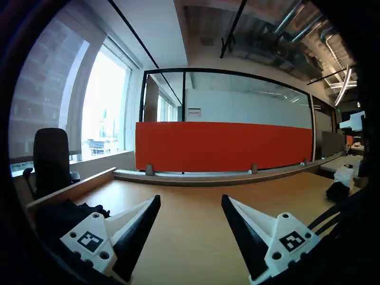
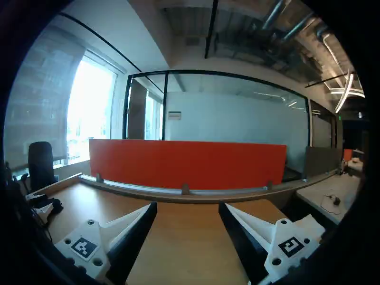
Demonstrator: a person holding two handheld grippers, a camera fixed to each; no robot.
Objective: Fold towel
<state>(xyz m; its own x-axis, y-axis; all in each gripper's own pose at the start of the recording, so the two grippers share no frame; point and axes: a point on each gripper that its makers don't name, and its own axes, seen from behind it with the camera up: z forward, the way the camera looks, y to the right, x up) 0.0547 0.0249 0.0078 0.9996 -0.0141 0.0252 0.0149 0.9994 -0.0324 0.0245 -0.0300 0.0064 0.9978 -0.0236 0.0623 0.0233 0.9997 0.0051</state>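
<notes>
towel (image 1: 66,216), dark, bunched on the desk (image 1: 190,242); left gripper (image 1: 190,197) and right gripper (image 2: 186,205) jaws spread wide, empty.

Both your tongs are spread wide, gripping nothing.
Your left tongs (image 1: 190,202) point straight ahead toward 12 o'clock, the two fingers (image 1: 133,228) rising from 7 and 5 o'clock in the left gripper view. Your right tongs (image 2: 187,209) sit the same way in the right gripper view, level and equally far apart.
</notes>
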